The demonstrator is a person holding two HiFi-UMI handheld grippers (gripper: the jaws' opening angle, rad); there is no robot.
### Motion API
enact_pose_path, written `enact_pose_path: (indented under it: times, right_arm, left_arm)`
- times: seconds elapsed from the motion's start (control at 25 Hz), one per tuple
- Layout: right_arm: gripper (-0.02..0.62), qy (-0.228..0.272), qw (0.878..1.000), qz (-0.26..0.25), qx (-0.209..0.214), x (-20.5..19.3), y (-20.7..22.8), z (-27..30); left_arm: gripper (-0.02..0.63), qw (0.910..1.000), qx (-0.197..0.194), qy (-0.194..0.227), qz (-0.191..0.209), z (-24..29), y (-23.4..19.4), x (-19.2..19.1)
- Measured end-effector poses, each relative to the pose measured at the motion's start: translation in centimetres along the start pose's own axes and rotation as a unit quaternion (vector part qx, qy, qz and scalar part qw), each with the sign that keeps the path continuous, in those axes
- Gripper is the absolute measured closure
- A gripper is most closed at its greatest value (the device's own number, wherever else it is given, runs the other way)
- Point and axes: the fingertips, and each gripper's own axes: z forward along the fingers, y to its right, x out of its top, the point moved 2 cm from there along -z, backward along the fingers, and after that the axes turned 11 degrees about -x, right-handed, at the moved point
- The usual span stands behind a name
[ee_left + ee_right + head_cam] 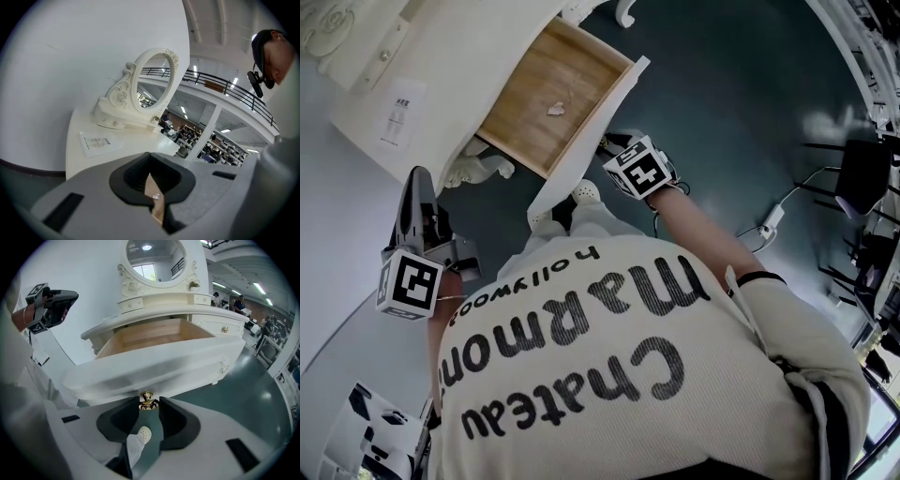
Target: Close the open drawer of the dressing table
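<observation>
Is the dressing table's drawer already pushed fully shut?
No, the drawer stands pulled well out, its wooden bottom open to the head view.

Drawer [548, 98] inside is bare pale wood, matt, grain showing, but its front and the rest of the dressing table [154, 315] are smooth white paint with a soft sheen. The little knob [147, 400] looks like shiny brass metal. Floor [722, 103] is dark teal and glossy, lights bounce right off it. Right gripper [147, 407] and left gripper [150, 161] are matt grey plastic with black ribbed pads [176, 420]. Shirt [628, 394] is cream knit cloth, black print
</observation>
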Motion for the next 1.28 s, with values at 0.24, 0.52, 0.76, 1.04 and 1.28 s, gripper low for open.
enact_pose_path:
  times: [0.24,0.52,0.76,1.04,1.28]
  right_arm:
    - [0.446,-0.008,1.000,-0.001,-0.005,0.0,-0.1,0.0]
    - [0.446,-0.008,1.000,0.011,-0.007,0.5,-0.1,0.2]
    - [0.448,-0.004,1.000,0.014,-0.004,1.5,-0.2,0.8]
    - [0.448,-0.009,1.000,0.012,-0.002,2.5,-0.4,1.6]
    - [0.447,-0.018,1.000,0.012,0.001,3.0,-0.6,2.0]
  left_arm:
    - [0.598,1.0000,0.003,0.007,0.004,-0.3,-0.2,0.5]
    - [0.598,0.9999,0.007,0.012,0.003,-0.9,-0.4,1.1]
    - [0.598,0.9996,0.011,0.023,0.007,-1.3,-0.7,2.0]
    - [0.598,0.9993,0.020,0.032,0.001,-1.9,-1.5,2.4]
    - [0.598,0.9989,0.022,0.042,0.005,-2.1,-1.6,3.1]
